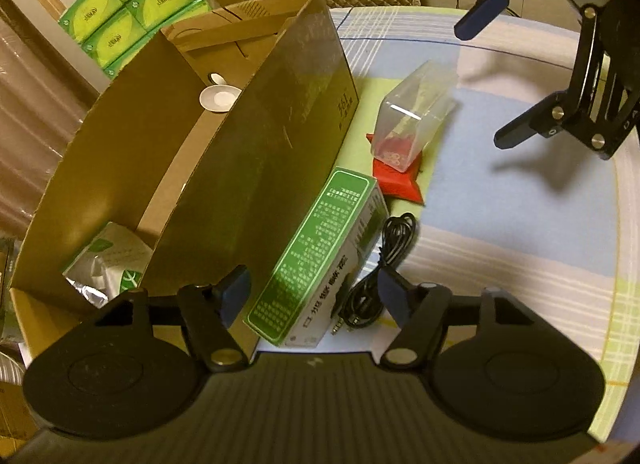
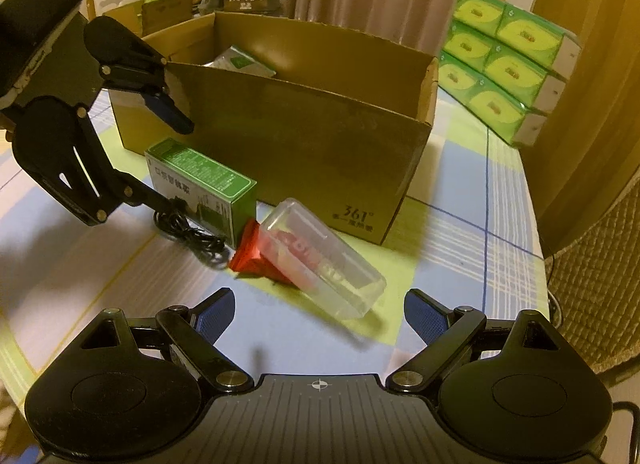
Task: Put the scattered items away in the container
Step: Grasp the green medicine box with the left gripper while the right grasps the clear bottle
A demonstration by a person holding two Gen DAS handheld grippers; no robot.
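- Your left gripper (image 1: 314, 296), low in the left wrist view, has its jaws apart around the near end of the green-and-white box (image 1: 316, 260). One pad sits beside the cardboard wall and the other over the cable, and neither presses the box as far as I can tell.
- That box lies on the cloth at lower centre, hard against the outer wall of the cardboard box (image 1: 224, 151), which is your container. Keep the left-hand pad from wedging between the two: I judge the gap there to be tight.
- The coiled black cable (image 1: 376, 276) lies just to the right of the green box, under your right-hand pad. Lower the pad onto the box's side, not onto the cable, or you may drag the coil along.
- Square the jaws across the box's narrow width before closing; a skewed grip looks likely to let it swing.
- Lift above the container's rim, which fills the left half of the frame, then set it down beside the packets already inside (image 1: 108, 264).
- Your right gripper (image 2: 318, 312) hangs with jaws wide apart and nothing between them, low in its own view, just short of the clear plastic case (image 2: 324, 256), which leans on a red folded piece (image 2: 252, 256).
- Hold it back so the two grippers stay out of each other's way.
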